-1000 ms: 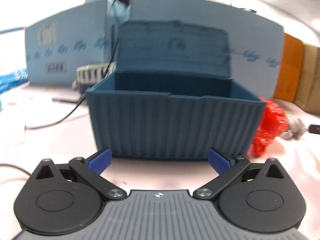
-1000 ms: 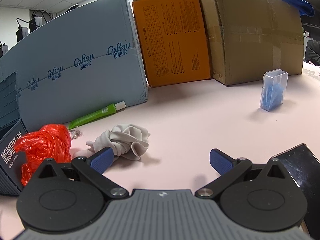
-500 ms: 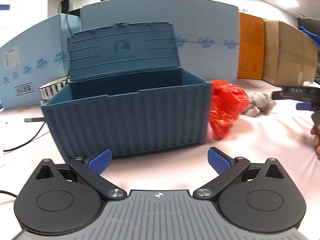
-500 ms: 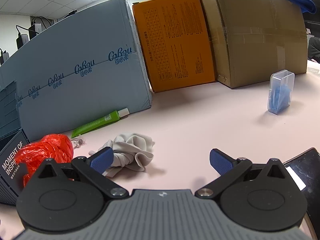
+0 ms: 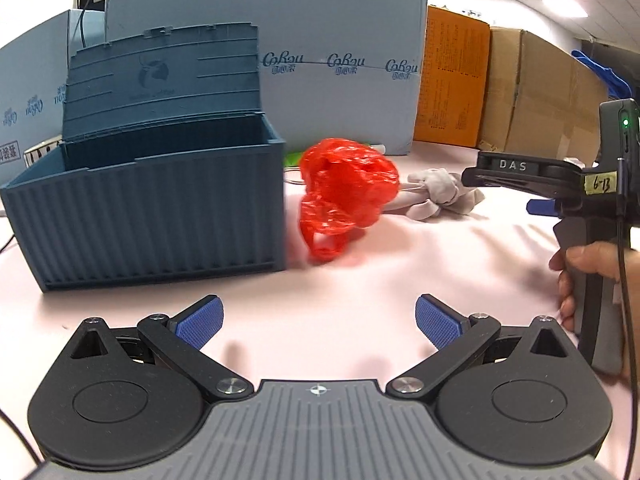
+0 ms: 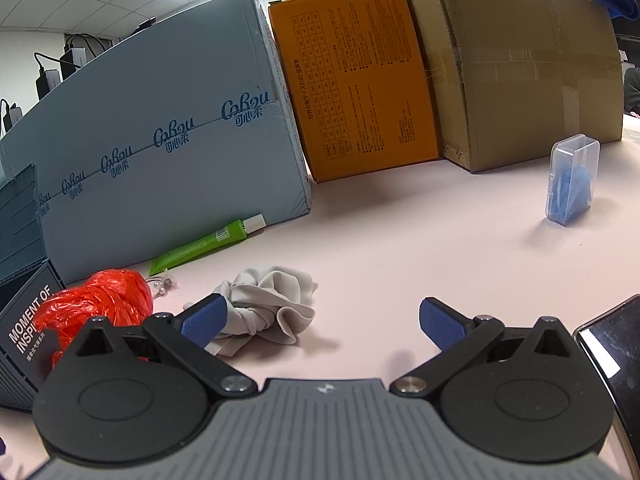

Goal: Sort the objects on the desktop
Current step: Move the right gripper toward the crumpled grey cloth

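Pale pink desktop (image 5: 460, 264), backed by a row of cartons: light blue printed carton (image 6: 168, 136), orange carton (image 6: 356, 76), brown cardboard carton (image 6: 516, 60).

Your left gripper (image 5: 318, 320) hovers low over bare desk, blue-padded fingers (image 5: 200, 322) spread wide, holding nothing. Ahead-left of it sits the dark blue ribbed plastic storage box (image 5: 156, 216), lid up. Crumpled red plastic bag (image 5: 346, 196) lies just beside the box's right wall; crumpled grey cloth (image 5: 440, 196) is right behind the bag.

Your right gripper (image 6: 322, 322) is also spread wide and empty. Its left finger (image 6: 204, 320) overlaps the grey cloth (image 6: 268, 300) in view; contact can't be confirmed. In the left view your hand (image 5: 588, 264) grips its handle at the right edge.

Other clutter: green tube with white cap (image 6: 208, 242) lying against the light blue carton, small clear plastic case with blue contents (image 6: 572, 180) standing well apart to the right, black phone (image 6: 612, 352) at the right edge near your right gripper.
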`<act>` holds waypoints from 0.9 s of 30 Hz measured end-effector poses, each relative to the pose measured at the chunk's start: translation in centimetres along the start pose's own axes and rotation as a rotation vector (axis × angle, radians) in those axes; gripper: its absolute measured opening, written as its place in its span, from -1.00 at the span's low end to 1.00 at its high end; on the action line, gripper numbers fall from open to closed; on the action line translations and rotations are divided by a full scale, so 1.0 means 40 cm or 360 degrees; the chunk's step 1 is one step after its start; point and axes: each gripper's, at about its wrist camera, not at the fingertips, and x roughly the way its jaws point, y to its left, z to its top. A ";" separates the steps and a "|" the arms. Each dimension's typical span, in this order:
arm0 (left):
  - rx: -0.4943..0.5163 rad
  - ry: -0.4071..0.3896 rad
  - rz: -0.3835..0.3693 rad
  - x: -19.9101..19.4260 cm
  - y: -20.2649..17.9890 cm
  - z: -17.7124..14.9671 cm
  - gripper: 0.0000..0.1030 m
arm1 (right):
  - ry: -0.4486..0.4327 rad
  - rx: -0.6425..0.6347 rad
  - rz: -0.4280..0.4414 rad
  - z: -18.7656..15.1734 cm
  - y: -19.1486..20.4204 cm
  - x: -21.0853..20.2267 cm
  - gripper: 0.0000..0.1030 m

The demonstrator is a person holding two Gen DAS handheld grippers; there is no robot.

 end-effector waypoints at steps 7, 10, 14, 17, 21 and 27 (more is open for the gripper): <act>-0.0051 0.0028 0.0054 0.028 -0.042 0.012 1.00 | 0.0006 -0.0003 -0.0002 -0.001 0.001 0.001 1.00; -0.0068 0.0032 0.0075 0.036 -0.051 0.015 1.00 | 0.0010 -0.0005 -0.0007 -0.001 0.001 0.000 1.00; -0.0102 0.0038 0.0096 0.044 -0.057 0.020 1.00 | 0.0001 -0.0009 -0.0072 -0.002 0.003 -0.004 1.00; -0.0142 0.0045 0.0103 0.053 -0.062 0.026 1.00 | 0.0006 -0.0009 -0.0092 -0.001 0.001 -0.002 1.00; -0.0158 0.0038 0.0131 0.063 -0.079 0.031 1.00 | -0.0003 -0.0010 -0.0122 -0.002 -0.001 -0.005 1.00; -0.0099 0.0021 0.0162 0.069 -0.117 0.035 1.00 | 0.0002 -0.0028 -0.0153 -0.002 0.003 -0.005 1.00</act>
